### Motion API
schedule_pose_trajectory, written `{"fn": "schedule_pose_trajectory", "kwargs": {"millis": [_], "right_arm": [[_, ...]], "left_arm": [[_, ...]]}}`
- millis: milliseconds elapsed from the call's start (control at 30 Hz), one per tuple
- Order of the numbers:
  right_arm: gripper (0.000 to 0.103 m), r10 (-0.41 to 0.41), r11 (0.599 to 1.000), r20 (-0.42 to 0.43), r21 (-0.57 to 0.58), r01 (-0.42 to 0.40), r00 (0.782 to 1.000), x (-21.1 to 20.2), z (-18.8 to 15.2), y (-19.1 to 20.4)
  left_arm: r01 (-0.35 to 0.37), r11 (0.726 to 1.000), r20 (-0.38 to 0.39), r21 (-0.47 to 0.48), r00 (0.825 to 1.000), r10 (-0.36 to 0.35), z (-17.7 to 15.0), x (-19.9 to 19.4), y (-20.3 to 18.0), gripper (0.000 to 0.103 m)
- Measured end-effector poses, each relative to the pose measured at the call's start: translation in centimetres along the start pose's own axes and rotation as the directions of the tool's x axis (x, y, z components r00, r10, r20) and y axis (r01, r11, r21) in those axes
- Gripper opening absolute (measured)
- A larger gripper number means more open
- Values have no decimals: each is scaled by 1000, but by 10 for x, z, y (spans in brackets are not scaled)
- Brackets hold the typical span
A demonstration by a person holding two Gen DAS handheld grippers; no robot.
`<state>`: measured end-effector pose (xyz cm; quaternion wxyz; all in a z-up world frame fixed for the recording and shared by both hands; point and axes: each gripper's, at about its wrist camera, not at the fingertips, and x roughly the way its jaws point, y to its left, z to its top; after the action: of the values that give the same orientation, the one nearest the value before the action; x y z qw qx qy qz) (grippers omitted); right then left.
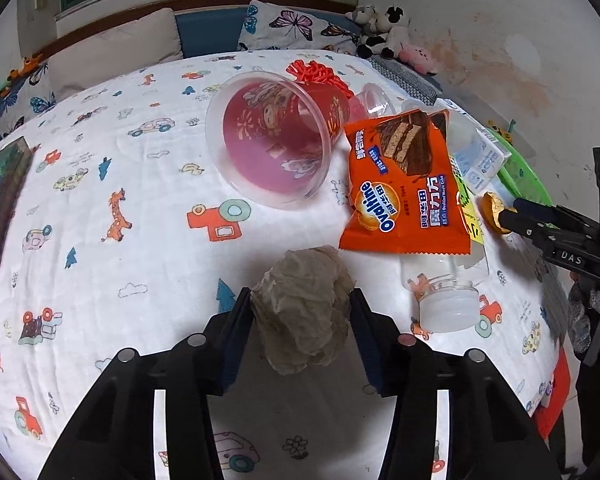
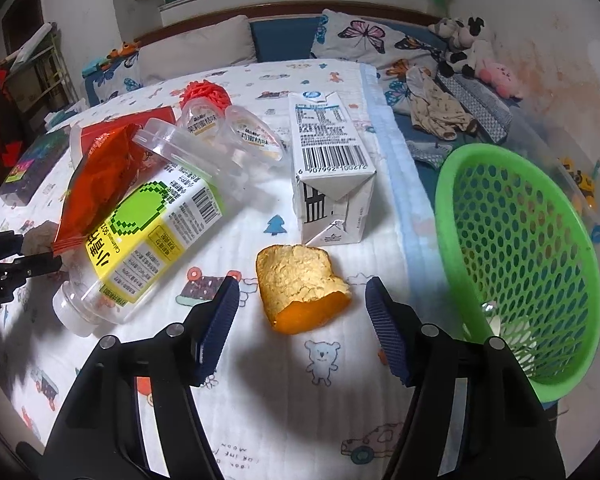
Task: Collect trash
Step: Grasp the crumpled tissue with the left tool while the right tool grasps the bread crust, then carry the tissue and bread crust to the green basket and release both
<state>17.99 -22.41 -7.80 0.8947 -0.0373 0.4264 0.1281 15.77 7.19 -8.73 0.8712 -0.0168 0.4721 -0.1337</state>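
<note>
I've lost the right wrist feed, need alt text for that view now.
The right claw stands open around a piece of orange peel on the printed bedsheet, pads not touching it. A green basket sits to its right; a milk carton and a toppled clear bottle lie beyond.

A home bedroom: a bed (image 1: pixel 100 240) spread with a cartoon-print sheet, butterfly pillows (image 2: pixel 380 40) along its headboard edge, and stuffed toys (image 2: pixel 468 48) at the far right corner.
</note>
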Motion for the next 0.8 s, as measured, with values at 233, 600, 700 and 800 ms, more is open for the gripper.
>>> {"fn": "schedule_pose_trajectory", "kwargs": {"millis": [233,600,700,800], "right_arm": [[65,-28,1000,-32,6,28,999,13,-3,-1],[56,-51,999,-33,11,52,998,21,-6,3],[51,-58,998,-28,10,58,998,20,-7,5],[48,-55,998,-20,20,56,998,18,-8,4]], "left_arm": [[7,1000,39,-25,999,-6,2,-18,6,46],[25,999,89,-31,996,-22,8,-44,5,46],[31,999,102,-22,994,-29,9,-51,0,46],[45,999,112,-12,993,-44,11,-58,-6,46]]}}
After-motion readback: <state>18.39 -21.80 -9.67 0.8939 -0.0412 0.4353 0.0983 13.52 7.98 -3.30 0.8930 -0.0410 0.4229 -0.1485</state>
